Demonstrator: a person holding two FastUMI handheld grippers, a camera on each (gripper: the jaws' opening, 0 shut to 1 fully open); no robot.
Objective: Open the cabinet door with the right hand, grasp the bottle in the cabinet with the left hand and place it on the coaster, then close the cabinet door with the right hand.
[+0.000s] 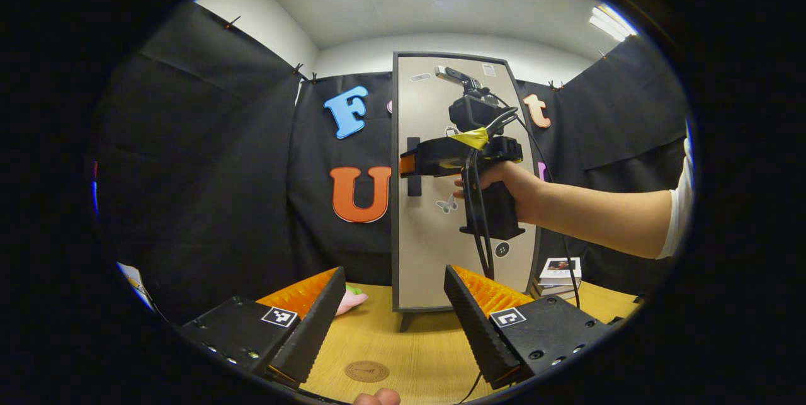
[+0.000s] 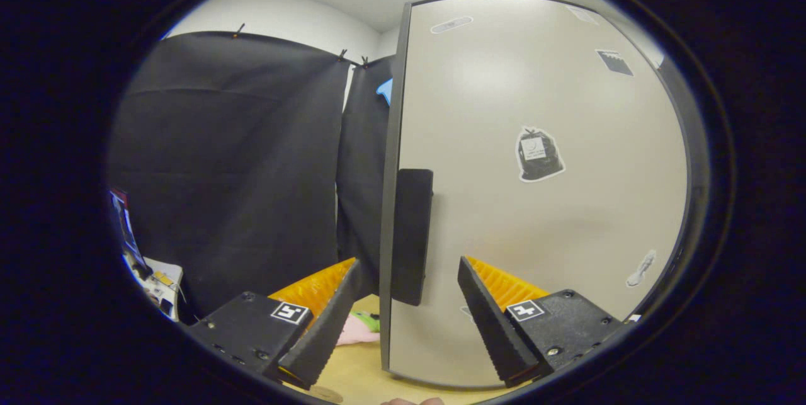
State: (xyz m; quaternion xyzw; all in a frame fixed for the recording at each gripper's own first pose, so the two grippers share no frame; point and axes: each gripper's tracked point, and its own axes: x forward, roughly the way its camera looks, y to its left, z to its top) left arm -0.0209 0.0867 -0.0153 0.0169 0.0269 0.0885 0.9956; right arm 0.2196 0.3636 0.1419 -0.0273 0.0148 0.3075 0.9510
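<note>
Pink thing (image 1: pixel 350 303): lies on the table (image 1: pixel 415 342) at far left, partly behind the left gripper's finger; what it is cannot be told.
Left gripper (image 1: pixel 393 323): low over the table, its two fingers spread wide with nothing between them, facing the cabinet.
Coaster (image 1: pixel 367 371): round and brown, flat on the table in the gap between the left fingers, close to the camera and in front of the cabinet.
Cabinet (image 1: pixel 434 266): tall, stands upright on the table against the black cloth; its door (image 2: pixel 535 235) sits flush and closed, with stickers scattered over it.
Handle (image 2: pixel 411 235): a dark vertical bar on the door's left edge; in the right gripper view it stands ahead of the gap between the fingers, nearer the left one.
Bottle: hidden by the closed door, so its place cannot be told.
Right gripper (image 2: pixel 406 313): held up level with the handle, fingers parted and pressing on nothing; in the left gripper view a hand (image 1: pixel 504 181) holds it in front of the door.
Books (image 1: pixel 557 276): a small stack on the table, just right of the cabinet.
</note>
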